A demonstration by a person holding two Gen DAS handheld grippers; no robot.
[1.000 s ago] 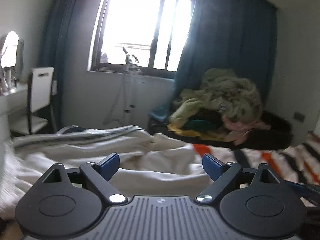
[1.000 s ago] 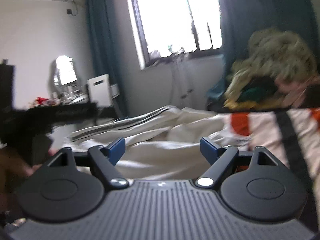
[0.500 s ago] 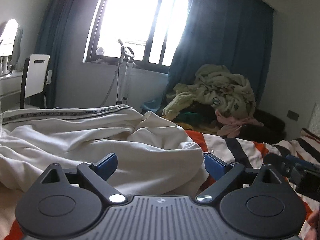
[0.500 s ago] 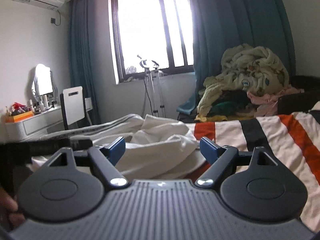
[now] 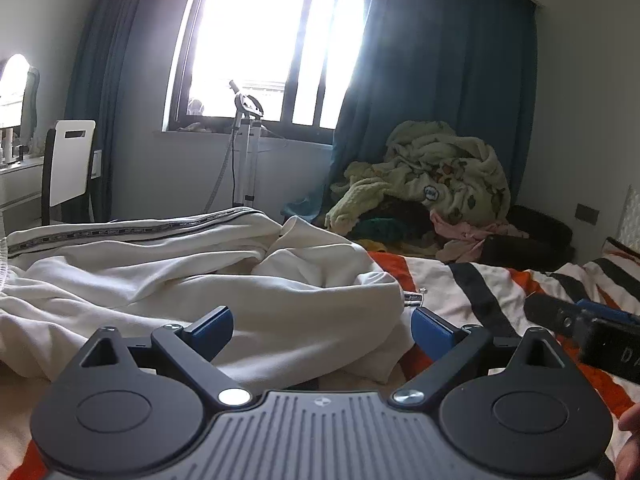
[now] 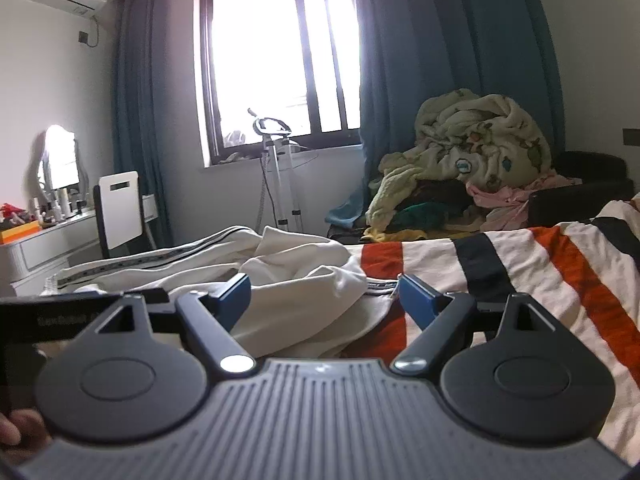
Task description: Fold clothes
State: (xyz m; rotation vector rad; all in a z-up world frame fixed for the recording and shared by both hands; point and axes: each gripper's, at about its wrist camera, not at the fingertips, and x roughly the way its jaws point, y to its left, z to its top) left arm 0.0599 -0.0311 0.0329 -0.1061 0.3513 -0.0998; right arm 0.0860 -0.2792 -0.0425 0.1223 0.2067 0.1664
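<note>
A crumpled cream garment (image 5: 192, 280) with a dark striped band along one edge lies on the striped bedspread (image 5: 480, 284). It also shows in the right wrist view (image 6: 296, 280). My left gripper (image 5: 322, 326) is open and empty, low over the garment's near edge. My right gripper (image 6: 324, 296) is open and empty, low over the garment's right corner. The right gripper's body shows at the right edge of the left wrist view (image 5: 592, 328). The left gripper's body shows at the left of the right wrist view (image 6: 60, 316).
A pile of blankets and clothes (image 5: 432, 184) sits beyond the bed, by blue curtains (image 5: 440, 80). A white chair (image 5: 68, 164), a dressing table with a mirror (image 6: 60, 164) and a garment steamer stand (image 5: 248, 152) stand under the window. The striped bedspread (image 6: 560, 264) extends right.
Both grippers have dropped lower and closer to the garment and steadied; the earlier motion blur is gone. Both stay open. The garment has not moved.
</note>
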